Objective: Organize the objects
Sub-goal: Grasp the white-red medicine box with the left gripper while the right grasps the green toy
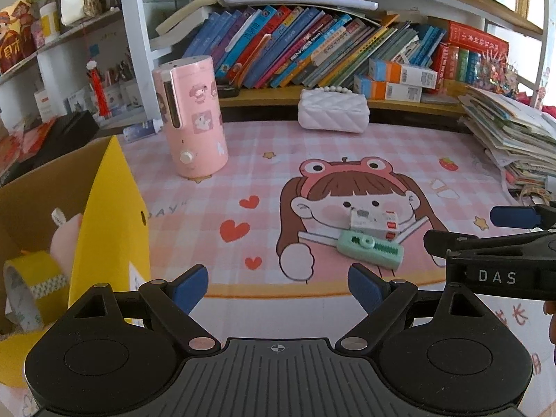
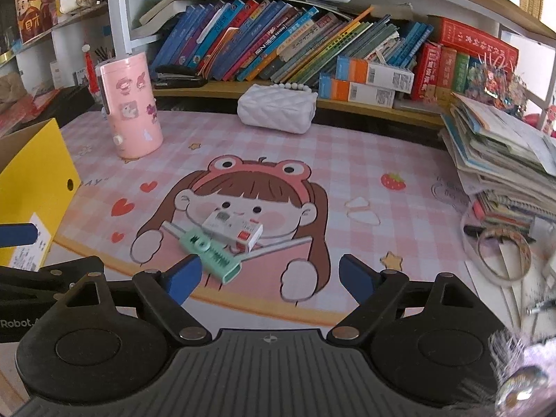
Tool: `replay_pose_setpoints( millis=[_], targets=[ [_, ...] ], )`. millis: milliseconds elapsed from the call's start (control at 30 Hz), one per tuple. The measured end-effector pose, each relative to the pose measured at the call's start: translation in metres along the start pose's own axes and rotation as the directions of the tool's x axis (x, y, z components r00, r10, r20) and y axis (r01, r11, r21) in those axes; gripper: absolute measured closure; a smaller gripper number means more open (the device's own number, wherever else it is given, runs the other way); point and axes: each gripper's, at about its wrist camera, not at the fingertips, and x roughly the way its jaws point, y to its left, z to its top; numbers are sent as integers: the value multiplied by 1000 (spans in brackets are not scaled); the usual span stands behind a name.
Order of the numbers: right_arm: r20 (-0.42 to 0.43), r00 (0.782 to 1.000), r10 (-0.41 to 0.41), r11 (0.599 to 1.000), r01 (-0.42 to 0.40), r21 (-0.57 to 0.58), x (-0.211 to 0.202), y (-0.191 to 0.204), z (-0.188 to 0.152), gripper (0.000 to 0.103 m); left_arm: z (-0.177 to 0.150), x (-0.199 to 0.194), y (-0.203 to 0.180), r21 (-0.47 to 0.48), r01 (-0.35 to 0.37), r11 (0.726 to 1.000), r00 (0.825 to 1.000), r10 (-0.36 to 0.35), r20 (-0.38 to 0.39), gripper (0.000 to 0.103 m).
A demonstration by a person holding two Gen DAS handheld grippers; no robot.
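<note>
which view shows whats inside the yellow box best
The left wrist view: it looks into the open yellow box, showing a tape roll and a pink toy inside. The right wrist view catches only the box's outer yellow side, nothing inside.

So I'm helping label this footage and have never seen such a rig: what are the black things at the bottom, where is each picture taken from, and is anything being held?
No robot here: a person holds a two-finger gripper in each hand, and each gripper carries a fisheye camera looking forward along its fingers. One picture comes from the left gripper, the other from the right gripper. The black parts with blue pads are those grippers. Both are open and hold nothing. On the pink cartoon desk mat lie a green toothed case and a small white box leaning on it. A pink cylinder and a white quilted bag stand farther back. At the left is a yellow cardboard box with a tape roll inside.
</note>
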Motion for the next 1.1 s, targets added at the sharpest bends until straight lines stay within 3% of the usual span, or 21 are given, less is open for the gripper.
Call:
replay_pose_setpoints(
  millis=[433,567,633,767,800,1000,1100],
  targets=[
    [-5,999,39,998,-40,-40,35,-3,11,17,2,14,2,-10,-40,999,999,40,-23,13],
    [-21,996,89,994,-90,-58,48,1,13,18,1,15,7,-21,-56,998,998,55,-32,13],
    [-44,992,120,990,-123,-63,53,5,14,31,0,14,9,-30,-65,997,997,64,-34,13],
    [-106,973,206,975,-213,-69,62,13,11,39,0,12,13,-44,-63,997,998,62,-28,13],
    [-121,969,216,971,-226,-80,64,16,9,45,0,12,12,-43,-63,997,998,62,-27,13],
    [-138,959,249,955,-267,-129,77,26,4,59,2,10,13,-37,-59,998,998,58,-26,13],
    [-133,956,260,945,-281,-169,79,28,5,78,4,10,12,-35,-55,998,998,54,-19,13]
  ],
)
